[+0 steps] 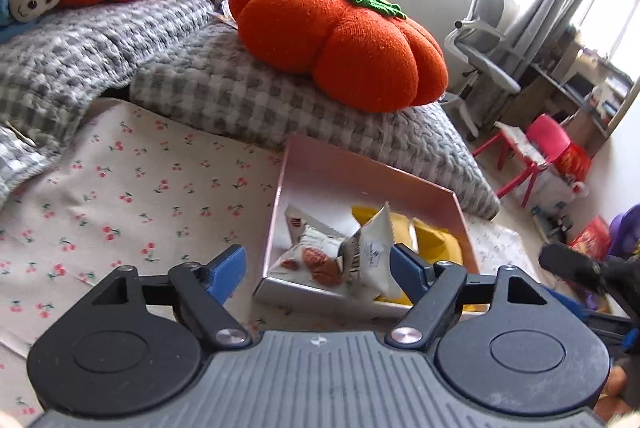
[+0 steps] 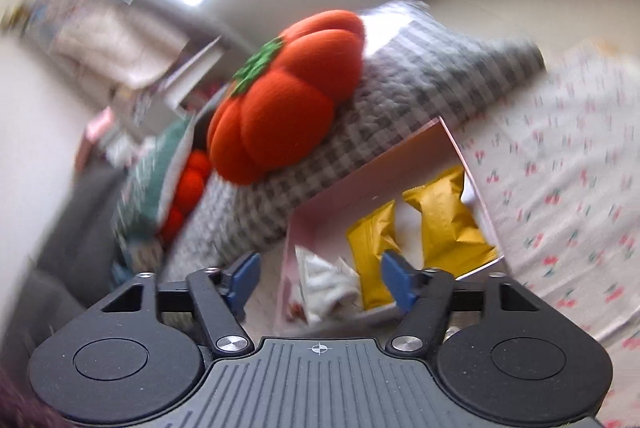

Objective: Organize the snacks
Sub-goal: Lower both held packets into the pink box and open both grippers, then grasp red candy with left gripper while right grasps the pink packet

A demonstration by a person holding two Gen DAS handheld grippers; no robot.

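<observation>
A grey-and-white checked quilted sofa cover point(image 1: 224, 83) fills the far side of the scene, with a big orange knitted pumpkin cushion with a green stalk point(image 1: 340, 39) sitting on it. In front of the sofa lies a white cloth printed with small red cherries point(image 1: 132, 195), and on it rests a shallow pink rectangular cardboard box point(image 1: 332, 167).

Inside the box, two yellow crinkled snack packets point(image 2: 444, 216) lie side by side toward one end, and white snack packets with brown nut pictures point(image 1: 324, 256) are piled at the other end, touching one another.

The left claw point(image 1: 316, 264) hovers over the near edge of the box with its blue-tipped fingers point(image 1: 226, 270) spread wide and nothing between them; the white packets show in the gap. The right claw point(image 2: 318, 276) likewise is spread apart and empty, above the box; that view is motion-blurred.
</observation>
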